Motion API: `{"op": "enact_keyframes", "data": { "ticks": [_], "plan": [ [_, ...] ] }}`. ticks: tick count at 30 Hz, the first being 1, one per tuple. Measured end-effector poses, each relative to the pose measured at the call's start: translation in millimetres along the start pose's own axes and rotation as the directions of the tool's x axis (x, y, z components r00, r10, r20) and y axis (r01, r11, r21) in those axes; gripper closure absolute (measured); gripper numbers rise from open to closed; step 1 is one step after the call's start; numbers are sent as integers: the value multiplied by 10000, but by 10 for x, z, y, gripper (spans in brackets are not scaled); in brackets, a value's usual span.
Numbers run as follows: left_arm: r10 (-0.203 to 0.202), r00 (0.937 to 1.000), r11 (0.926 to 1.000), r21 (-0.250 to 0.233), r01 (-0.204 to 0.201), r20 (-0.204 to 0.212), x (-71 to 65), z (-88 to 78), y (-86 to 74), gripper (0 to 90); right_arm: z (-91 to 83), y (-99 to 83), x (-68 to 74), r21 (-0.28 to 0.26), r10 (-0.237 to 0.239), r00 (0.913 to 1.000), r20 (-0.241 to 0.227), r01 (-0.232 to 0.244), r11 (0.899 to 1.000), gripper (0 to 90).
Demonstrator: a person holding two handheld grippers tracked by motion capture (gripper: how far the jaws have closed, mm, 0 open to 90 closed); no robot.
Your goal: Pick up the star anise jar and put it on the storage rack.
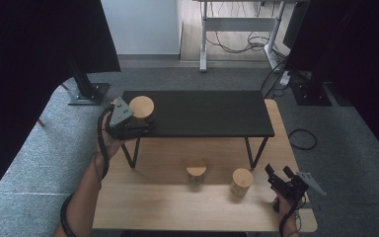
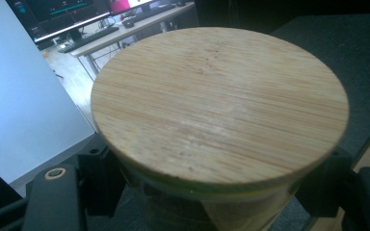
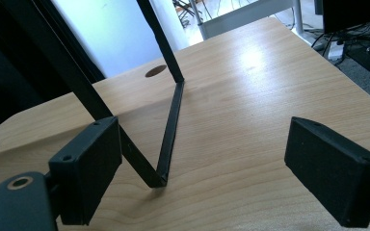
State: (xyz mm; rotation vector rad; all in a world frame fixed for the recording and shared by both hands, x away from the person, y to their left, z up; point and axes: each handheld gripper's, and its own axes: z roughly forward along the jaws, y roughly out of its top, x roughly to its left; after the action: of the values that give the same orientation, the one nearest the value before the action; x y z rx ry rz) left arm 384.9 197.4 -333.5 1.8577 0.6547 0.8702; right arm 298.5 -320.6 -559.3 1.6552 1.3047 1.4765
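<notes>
In the high view, the left hand-held gripper [image 1: 143, 126] is closed around a jar with a round wooden lid [image 1: 142, 108] at the left end of a black raised shelf [image 1: 212, 113], which stands on thin black legs on the light wooden bench [image 1: 177, 207]. Two more wooden-lidded jars stand on the bench in front of the shelf, one [image 1: 196, 172] near the middle and the other [image 1: 242, 181] to its right. The right hand-held gripper [image 1: 279, 173] sits near the bench's right front corner, just beside the second of these jars, jaws apart and empty. In the left gripper view, the jar's wooden lid [image 2: 219, 103] looms close, with the black jaws clamped on the body beneath it. In the right gripper view, the right hand-held gripper [image 3: 200, 173] has its jaws spread wide with nothing between them, above bare bench wood [image 3: 250, 96], facing a black shelf leg [image 3: 171, 130].
</notes>
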Motion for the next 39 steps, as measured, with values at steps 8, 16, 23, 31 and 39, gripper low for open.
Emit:
{"op": "enact_keyframes", "data": {
  "ticks": [8,16,23,31,39],
  "plan": [
    [-174,9998,9996,233,175,-57,43,56,-49,249,0,0,-1,4,1,10000,-19,-1,10000,125],
    [-437,9990,9985,317,439,-77,39,119,-72,249,0,0,-2,0,12,10000,-18,-12,10000,126],
    [-879,9959,9953,398,887,-210,87,145,-89,233,-1,0,-1,-12,6,10000,-26,-6,10000,126],
    [-961,9941,9923,731,996,-495,122,142,-98,209,-5,-1,-1,-37,17,10000,-15,-17,10000,125],
    [-1026,9925,9922,643,1069,-668,132,137,-120,195,-4,-2,1,-14,20,10000,-9,-20,10000,125]
  ]
}}
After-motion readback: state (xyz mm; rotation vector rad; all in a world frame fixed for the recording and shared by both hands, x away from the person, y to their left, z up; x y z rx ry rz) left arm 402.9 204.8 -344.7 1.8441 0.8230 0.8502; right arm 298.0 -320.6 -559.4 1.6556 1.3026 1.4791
